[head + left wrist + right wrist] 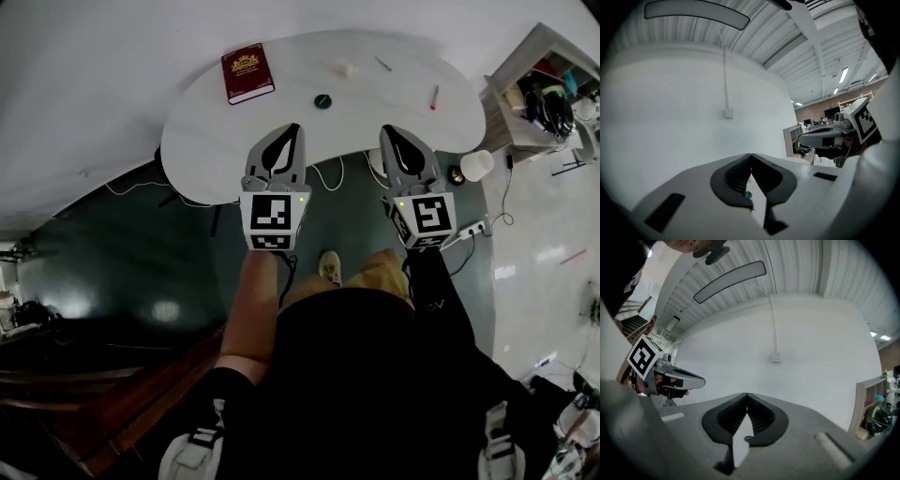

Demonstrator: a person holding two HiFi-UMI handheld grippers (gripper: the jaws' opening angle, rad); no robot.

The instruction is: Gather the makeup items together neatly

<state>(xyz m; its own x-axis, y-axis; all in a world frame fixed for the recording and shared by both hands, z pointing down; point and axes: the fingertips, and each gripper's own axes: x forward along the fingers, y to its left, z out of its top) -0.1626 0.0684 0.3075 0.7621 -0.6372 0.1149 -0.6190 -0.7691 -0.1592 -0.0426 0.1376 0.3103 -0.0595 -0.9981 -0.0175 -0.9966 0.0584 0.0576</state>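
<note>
Above the near edge of the white table, both pairs of tongs are held level and side by side, short of every item.

Left to right:
- **Dark red book:** it lies flat at the table's far left. It is probably not one of the makeup items.
- **Left tongs:** the jaws are pressed together with nothing between them. The ribbed pads meet against a view of bare wall.
- **Small dark round pot:** it sits alone beyond the left tongs' tip. Being round, it has no long axis.
- **Small cream piece:** it lies farther back and is too small to name.
- **Thin pale stick:** its long axis slants from far-left to near-right.
- **Right tongs:** these are likewise closed and empty.
- **Reddish pencil:** its long axis runs nearly straight away from the person. Which end is the tip cannot be told.
- **Open shelf unit:** it stands off the table's right end.

The four small items lie well apart across the table's far half, none touching another, so the gathering appears not yet begun. Closed, level tongs suit an approach rather than a grasp, and either pair must part its jaws before taking anything. The pot, nearest the left tongs, looks like the easiest first pick. The two slim pieces would call for jaws set across their long axes.
</note>
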